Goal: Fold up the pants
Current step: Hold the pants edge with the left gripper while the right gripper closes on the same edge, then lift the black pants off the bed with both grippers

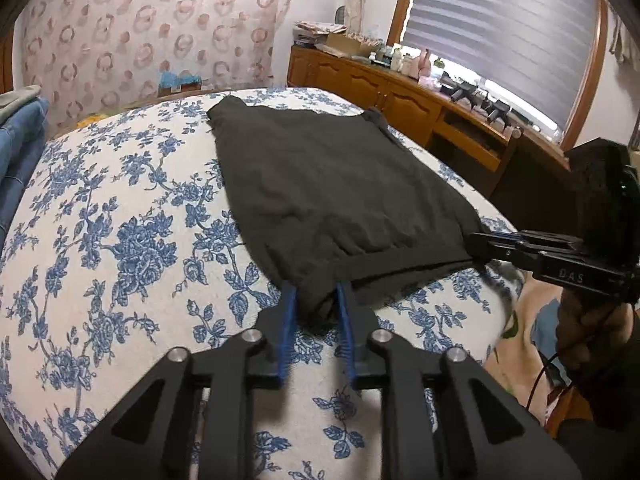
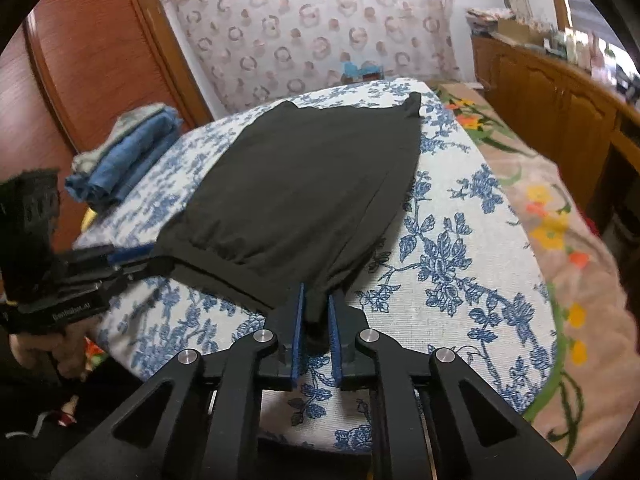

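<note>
Floral bedspread [image 1: 120, 216] carrying dark pants [image 1: 320, 184] spread flat, their length running from the near edge toward the far edge. Folded blue garments [image 2: 124, 160] stacked at the left edge. Left gripper [image 1: 316, 300] pinches the near-left corner of the pants between blue pads; right gripper [image 2: 317, 308] pinches the near-right corner likewise.

Left tool [image 1: 316, 300] pinched shut on cloth, angled downward; right tool [image 2: 316, 308] likewise, alongside.
</note>
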`<state>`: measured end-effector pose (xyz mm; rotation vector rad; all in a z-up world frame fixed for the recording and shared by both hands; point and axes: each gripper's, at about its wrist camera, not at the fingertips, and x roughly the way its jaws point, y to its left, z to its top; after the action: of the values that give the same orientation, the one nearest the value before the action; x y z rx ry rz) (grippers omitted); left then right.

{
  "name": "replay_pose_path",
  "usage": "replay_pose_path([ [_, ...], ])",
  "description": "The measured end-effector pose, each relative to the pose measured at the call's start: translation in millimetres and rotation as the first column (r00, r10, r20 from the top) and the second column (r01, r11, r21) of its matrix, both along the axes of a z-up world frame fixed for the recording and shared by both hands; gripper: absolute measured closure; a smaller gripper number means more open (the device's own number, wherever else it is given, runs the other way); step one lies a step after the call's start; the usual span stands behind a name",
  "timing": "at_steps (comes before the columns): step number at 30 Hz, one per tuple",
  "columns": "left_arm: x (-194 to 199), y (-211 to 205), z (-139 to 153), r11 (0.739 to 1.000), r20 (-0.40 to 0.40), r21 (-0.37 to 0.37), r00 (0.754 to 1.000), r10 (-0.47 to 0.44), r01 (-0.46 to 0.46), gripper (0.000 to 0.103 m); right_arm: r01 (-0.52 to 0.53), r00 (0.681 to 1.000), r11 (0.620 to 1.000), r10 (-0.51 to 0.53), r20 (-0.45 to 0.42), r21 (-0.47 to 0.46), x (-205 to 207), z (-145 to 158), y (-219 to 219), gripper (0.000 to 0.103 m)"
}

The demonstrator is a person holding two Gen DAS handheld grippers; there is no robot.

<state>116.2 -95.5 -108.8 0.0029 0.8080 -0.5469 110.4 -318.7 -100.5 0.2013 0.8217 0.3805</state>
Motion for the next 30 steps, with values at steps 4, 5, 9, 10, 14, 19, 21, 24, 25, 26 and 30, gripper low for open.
replay_pose_path([
  [4,-6,3,10,1.0,0.036,-0.029,0.999,-0.005,0.006,0.092,-0.004,1.0,0.999,0.003,0.008,0.037,-3,3,-5,0.096],
  [5,-8,2,14,1.0,0.052,-0.027,0.999,-0.006,0.007,0.093,-0.005,1.0,0.999,0.004,0.017,0.034,-4,6,-4,0.096],
  [9,-14,5,31,0.999,0.103,-0.042,0.995,-0.006,0.011,0.093,-0.011,0.998,1.0,0.01,0.065,0.017,-9,22,-1,0.096],
  [10,-15,6,35,0.999,0.111,-0.047,0.994,-0.005,0.011,0.094,-0.015,0.997,1.0,0.014,0.077,0.012,-10,27,0,0.096],
  [14,-18,11,49,0.998,0.136,-0.061,0.991,-0.004,0.012,0.094,-0.024,0.993,1.0,0.023,0.112,0.003,-13,41,2,0.096],
  [19,-19,13,56,0.998,0.149,-0.059,0.989,-0.004,0.013,0.094,-0.028,0.99,1.0,0.028,0.142,-0.002,-13,53,1,0.096],
  [21,-18,12,54,0.999,0.139,-0.046,0.99,0.002,0.004,0.094,-0.031,0.99,1.0,0.031,0.134,-0.004,-13,51,3,0.096],
  [24,-21,11,59,0.999,0.151,-0.053,0.988,0.007,0.001,0.094,-0.042,0.99,0.999,0.044,0.135,-0.017,-16,51,5,0.096],
  [25,-22,11,62,0.998,0.158,-0.055,0.987,0.007,0.002,0.094,-0.045,0.989,0.999,0.047,0.137,-0.018,-17,52,5,0.096],
  [26,-23,10,66,0.998,0.167,-0.057,0.986,0.005,0.004,0.094,-0.047,0.988,0.999,0.049,0.144,-0.016,-19,54,4,0.096],
  [30,-27,8,81,0.999,0.202,-0.045,0.979,-0.006,0.015,0.094,-0.05,0.983,0.999,0.052,0.175,-0.016,-21,66,2,0.096],
])
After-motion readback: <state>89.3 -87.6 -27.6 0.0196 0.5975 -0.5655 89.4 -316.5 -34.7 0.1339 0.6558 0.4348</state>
